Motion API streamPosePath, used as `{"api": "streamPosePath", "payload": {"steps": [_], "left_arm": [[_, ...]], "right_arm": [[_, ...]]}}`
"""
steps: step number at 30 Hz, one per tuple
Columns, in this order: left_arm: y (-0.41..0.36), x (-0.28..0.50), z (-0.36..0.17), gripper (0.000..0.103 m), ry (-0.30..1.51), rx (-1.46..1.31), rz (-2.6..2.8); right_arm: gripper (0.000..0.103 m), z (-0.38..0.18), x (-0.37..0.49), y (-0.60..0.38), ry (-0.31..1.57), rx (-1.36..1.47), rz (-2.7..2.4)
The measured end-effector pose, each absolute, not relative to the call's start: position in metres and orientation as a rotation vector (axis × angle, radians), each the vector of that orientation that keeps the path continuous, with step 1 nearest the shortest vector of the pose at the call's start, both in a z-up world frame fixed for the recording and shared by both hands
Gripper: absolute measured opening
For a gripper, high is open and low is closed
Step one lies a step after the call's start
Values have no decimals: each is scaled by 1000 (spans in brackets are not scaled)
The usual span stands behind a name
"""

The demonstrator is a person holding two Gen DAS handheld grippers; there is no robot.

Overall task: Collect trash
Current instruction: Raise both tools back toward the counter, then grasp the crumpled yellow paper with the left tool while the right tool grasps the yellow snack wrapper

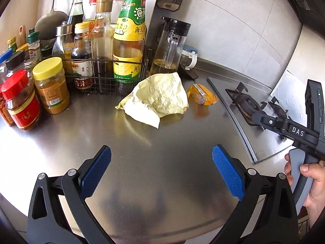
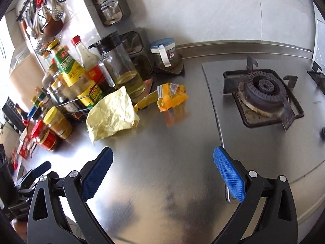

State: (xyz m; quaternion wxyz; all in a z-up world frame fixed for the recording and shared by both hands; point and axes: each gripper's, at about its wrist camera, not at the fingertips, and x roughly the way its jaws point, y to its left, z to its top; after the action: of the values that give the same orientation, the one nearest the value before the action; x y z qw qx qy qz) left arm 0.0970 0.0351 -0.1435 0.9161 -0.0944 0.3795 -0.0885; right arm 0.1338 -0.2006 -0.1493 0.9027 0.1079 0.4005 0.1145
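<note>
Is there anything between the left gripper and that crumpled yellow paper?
Nothing: the left wrist view shows only bare steel counter between the left gripper and yellow paper.

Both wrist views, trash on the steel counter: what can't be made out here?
- Left wrist view: whatever lies under the crumpled yellow paper is covered by the paper itself.
- Both views: print on the orange wrapper is too small and blurred to read.
- Right wrist view: the left gripper is cut off by the frame edge.
- No trash bin appears in either view.
</note>
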Motion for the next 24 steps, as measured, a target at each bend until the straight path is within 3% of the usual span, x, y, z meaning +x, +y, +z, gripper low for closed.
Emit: {"api": "streamPosePath", "payload": {"steps": [10, 18, 21, 24], "left_arm": [[47, 188, -162, 95, 805, -216, -131], [55, 230, -188, 93, 871, -230, -79], [54, 236, -197, 80, 895, -227, -85], [51, 239, -203, 55, 915, -222, -107]], "right_arm": [[99, -176, 244, -183, 852, 170, 178], [99, -199, 281, -179, 913, 196, 178], [96, -208, 288, -176, 941, 188, 189], [68, -218, 294, -174, 983, 188, 206]]}}
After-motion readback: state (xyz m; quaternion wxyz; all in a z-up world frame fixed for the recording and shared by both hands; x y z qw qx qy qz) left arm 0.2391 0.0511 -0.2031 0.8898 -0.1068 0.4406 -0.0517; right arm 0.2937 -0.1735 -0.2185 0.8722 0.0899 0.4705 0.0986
